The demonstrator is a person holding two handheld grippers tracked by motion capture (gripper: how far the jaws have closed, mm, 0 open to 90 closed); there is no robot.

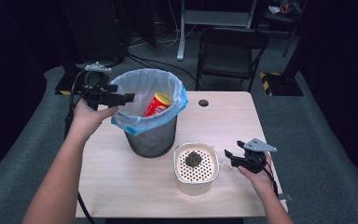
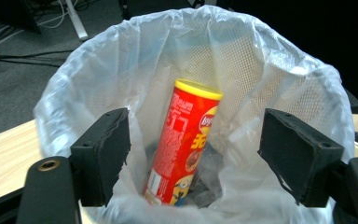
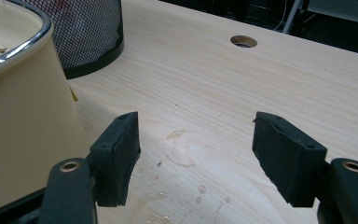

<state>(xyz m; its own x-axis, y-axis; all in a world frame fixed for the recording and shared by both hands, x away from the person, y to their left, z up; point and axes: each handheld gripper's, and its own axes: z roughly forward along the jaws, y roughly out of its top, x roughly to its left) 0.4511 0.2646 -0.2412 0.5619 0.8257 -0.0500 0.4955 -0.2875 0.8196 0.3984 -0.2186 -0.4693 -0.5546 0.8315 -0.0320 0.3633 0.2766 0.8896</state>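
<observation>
Left gripper (image 2: 193, 158) (jaws apart, empty) at bin (image 1: 151, 140) rim, tilted chip can (image 2: 184, 142) ahead and below; right gripper (image 3: 196, 158) open, idle

chip can (image 1: 157, 105) in the bin (image 1: 151, 140); strainer pot (image 1: 196, 179) just right before it.

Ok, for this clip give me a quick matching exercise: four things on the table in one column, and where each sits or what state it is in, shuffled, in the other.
Things:
1. chip can
2. dark clump
3. left claw
4. right claw

Places or states:
A. lying on the perforated top of the cream container
B. open, low over the table beside the cream container
C. leaning inside the lined bin
D. open, at the rim of the bin

Pairs: 1-C, 2-A, 3-D, 4-B
</observation>
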